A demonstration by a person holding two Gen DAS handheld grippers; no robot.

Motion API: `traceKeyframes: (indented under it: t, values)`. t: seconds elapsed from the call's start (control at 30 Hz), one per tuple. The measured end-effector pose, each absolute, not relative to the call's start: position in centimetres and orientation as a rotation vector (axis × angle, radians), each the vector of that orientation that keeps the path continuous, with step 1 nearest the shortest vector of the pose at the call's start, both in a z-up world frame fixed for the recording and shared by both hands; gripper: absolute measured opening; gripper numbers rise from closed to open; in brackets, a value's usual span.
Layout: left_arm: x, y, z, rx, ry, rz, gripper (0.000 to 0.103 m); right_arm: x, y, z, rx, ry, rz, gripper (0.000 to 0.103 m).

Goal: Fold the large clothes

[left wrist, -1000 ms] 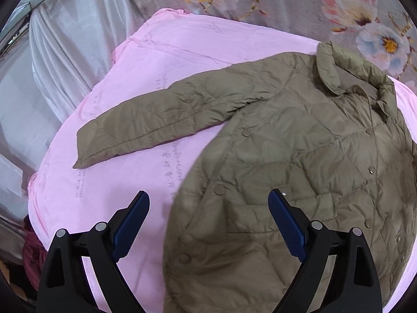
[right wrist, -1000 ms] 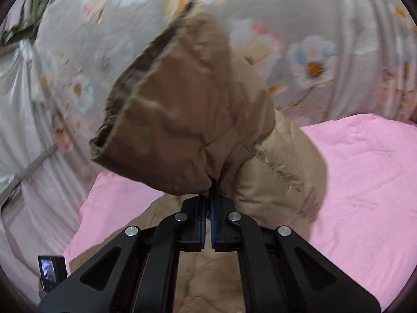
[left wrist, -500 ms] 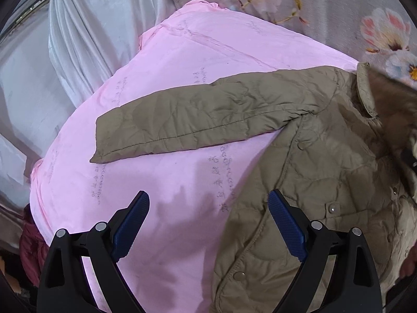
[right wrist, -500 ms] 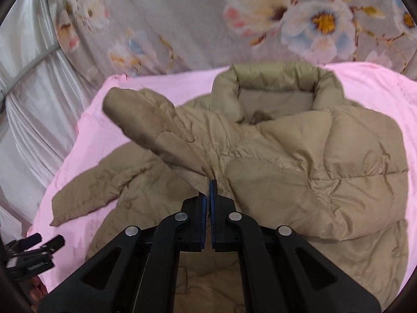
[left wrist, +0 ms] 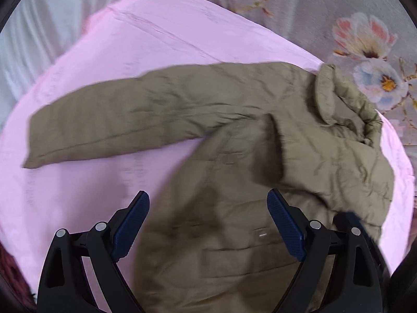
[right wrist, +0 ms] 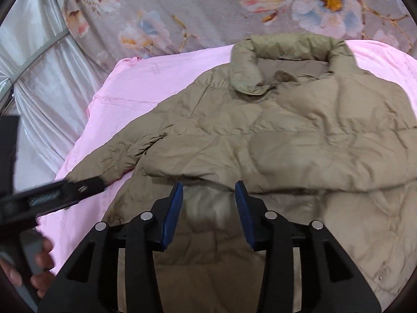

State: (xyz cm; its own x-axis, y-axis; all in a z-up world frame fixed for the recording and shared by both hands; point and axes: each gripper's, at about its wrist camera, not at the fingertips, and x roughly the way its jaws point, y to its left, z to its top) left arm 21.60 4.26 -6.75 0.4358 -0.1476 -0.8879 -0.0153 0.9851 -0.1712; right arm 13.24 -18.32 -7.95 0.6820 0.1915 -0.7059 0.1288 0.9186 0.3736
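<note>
An olive quilted jacket (left wrist: 224, 203) (right wrist: 299, 140) lies front up on a pink sheet (left wrist: 156, 41) (right wrist: 161, 78). Its right sleeve (right wrist: 260, 161) is folded across the chest, cuff (right wrist: 159, 167) near the middle. The other sleeve (left wrist: 117, 120) stretches out flat to the left. My right gripper (right wrist: 208, 190) hovers just below the folded cuff; its jaws are opening and nothing is between them. My left gripper (left wrist: 208, 203) is wide open above the jacket's lower front, holding nothing. It also shows in the right wrist view as a dark blurred shape (right wrist: 49, 198) in a person's hand (right wrist: 39, 266).
Grey floral fabric (right wrist: 208, 7) (left wrist: 365, 39) backs the pink sheet. A pale silvery drape (right wrist: 44, 78) hangs at the left. Something dark red (left wrist: 13, 274) sits at the lower left edge beyond the sheet.
My right gripper carried the sleeve down across the jacket's chest, then let it go and opened. My left gripper shifted over the jacket, still open.
</note>
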Motion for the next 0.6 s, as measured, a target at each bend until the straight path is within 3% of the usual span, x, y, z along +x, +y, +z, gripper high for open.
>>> traceKeyframes:
  t: [0.33,0.43,0.5,0.53,0.57,0.6]
  values:
    - [26.7,-1.4,-11.5,-0.36,1.257,-0.133,0.088,7.5,-31.3,-9.6,0.794,0.736,-0.235,0.052]
    - [27.3,-2.3,-11.6,-0.336,1.255,-0.13,0.066,6.9,-34.6,-11.6,0.919,0.709,-0.292,0.052]
    - [27.7,-3.2,-11.4,-0.317,1.251,-0.168,0.033,6.8,-36.3,-13.0,0.996,0.692,-0.325,0.052]
    - [27.8,-3.4,-11.3,-0.305,1.248,-0.169,0.027,6.7,-37.3,-13.7,1.038,0.677,-0.335,0.052]
    - [27.9,-3.6,-11.0,-0.286,1.237,-0.172,0.012,6.7,-37.9,-14.1,1.067,0.659,-0.337,0.052]
    - [28.0,-4.0,-10.6,-0.259,1.218,-0.18,0.005,6.8,-38.7,-14.5,1.099,0.637,-0.346,0.052]
